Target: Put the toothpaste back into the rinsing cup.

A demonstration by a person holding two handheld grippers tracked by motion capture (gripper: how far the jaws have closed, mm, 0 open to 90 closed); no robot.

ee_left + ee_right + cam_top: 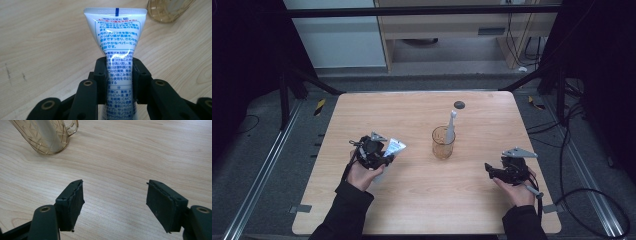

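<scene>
Amber cup (443,143) upright mid-tabletop (422,210), white toothbrush (451,126) standing in it. Left tool (119,72) clamped on white toothpaste tube (115,32). Right tool (115,202) spread wide, nothing gripped.

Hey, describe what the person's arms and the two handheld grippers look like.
Both forearms wear dark, near-black long sleeves. The left gripper and right gripper are black, each topped by a grey three-cornered plate. Their linkage arms carry brass-coloured pivot rings. The right gripper's flat, rectangular pads look dark, rough and frayed at the edges. A black cable trails from the right gripper over the table edge.
</scene>
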